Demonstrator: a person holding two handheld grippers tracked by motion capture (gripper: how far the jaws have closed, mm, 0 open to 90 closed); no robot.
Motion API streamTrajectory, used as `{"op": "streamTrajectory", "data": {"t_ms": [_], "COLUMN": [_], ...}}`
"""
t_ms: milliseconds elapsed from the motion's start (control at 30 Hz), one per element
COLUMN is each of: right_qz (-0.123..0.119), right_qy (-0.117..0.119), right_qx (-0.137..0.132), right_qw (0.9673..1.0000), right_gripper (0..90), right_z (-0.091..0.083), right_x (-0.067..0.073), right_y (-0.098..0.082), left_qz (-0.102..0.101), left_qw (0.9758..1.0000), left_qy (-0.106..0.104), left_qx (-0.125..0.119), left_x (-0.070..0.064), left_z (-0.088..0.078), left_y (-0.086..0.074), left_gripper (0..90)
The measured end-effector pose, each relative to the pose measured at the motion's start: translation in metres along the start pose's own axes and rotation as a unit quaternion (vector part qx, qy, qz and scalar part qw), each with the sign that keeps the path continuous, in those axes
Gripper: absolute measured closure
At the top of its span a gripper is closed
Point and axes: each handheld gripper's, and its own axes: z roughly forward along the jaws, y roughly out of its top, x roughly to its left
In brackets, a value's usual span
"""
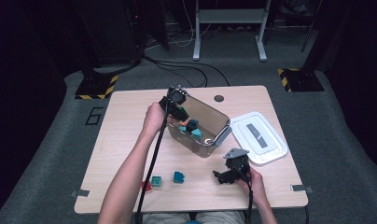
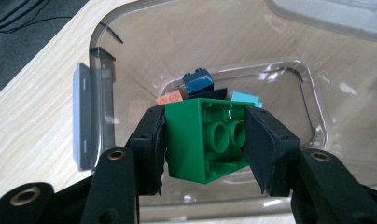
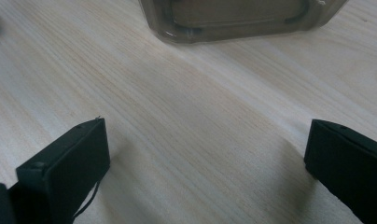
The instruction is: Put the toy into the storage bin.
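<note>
Green brick (image 2: 206,142) sits clamped between the black jaws of the left gripper (image 2: 205,147), which hangs over the open mouth of the clear bin (image 2: 95,70); inside, on the bin's floor, lie a dark blue brick (image 2: 199,81), a salmon brick (image 2: 170,98) and a light blue brick (image 2: 246,98). The right gripper (image 3: 205,158) rests low over the bare table (image 3: 191,93) with its jaws spread wide and nothing between them. Risk lies mostly in the release: let go too near the bin's rim, the green brick could strike the wall and tumble out onto the table. Dropped from too high, it might bounce off the bricks below. Three loose bricks (image 1: 178,177) wait near the table's front edge, well apart from the bin.
</note>
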Motion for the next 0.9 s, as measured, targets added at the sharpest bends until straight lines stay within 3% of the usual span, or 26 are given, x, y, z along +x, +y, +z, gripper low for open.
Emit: {"op": "streamTrajectory", "data": {"t_ms": [200,333,433,900], "right_qz": [0.0,0.0,0.0,-0.001], "right_qy": [0.0,0.0,0.0,0.001], "right_qx": [0.0,0.0,0.0,0.0], "right_qw": [1.0,1.0,1.0,1.0], "right_gripper": [0.0,0.0,0.0,0.0], "right_z": [0.0,0.0,0.0,0.0], "right_x": [0.0,0.0,0.0,0.0], "right_y": [0.0,0.0,0.0,0.0], "left_qz": [-0.014,-0.028,-0.034,-0.027], "left_qw": [0.9998,0.9994,0.9993,0.9996], "left_qy": [-0.011,-0.01,-0.01,0.007], "left_qx": [0.006,0.017,0.009,-0.01], "left_x": [0.001,0.003,0.004,0.0], "left_z": [0.013,0.015,0.009,-0.024], "left_y": [0.002,0.001,-0.003,-0.04], "left_gripper": [50.3,25.8,15.0,12.1]}}
